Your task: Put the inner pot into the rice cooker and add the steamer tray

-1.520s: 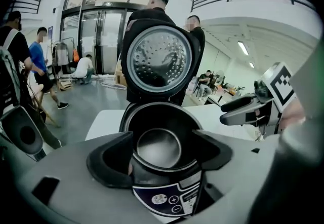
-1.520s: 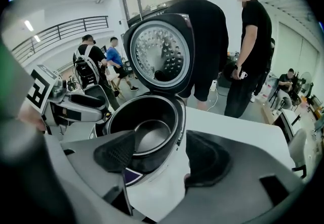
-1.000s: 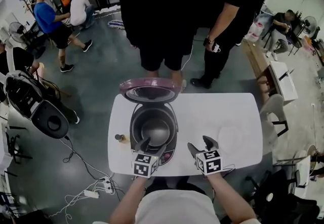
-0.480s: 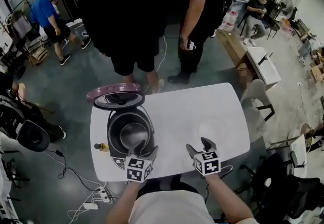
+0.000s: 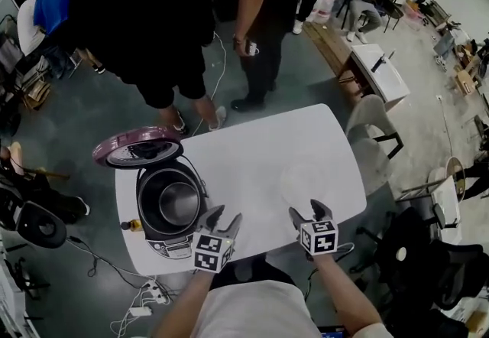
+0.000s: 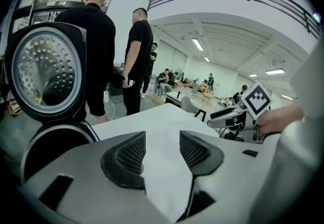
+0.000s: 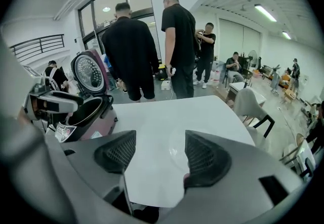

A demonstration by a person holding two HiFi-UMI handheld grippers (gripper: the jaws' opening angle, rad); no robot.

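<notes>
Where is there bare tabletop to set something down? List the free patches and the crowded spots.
Free: the middle of the table, between the rice cooker and the clear steamer tray, and the far strip toward the standing people. Crowded: the left end, taken by the cooker with its open lid and a small item beside it.

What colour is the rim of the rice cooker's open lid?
The lid has a mauve-purple rim, seen best in the head view.
</notes>
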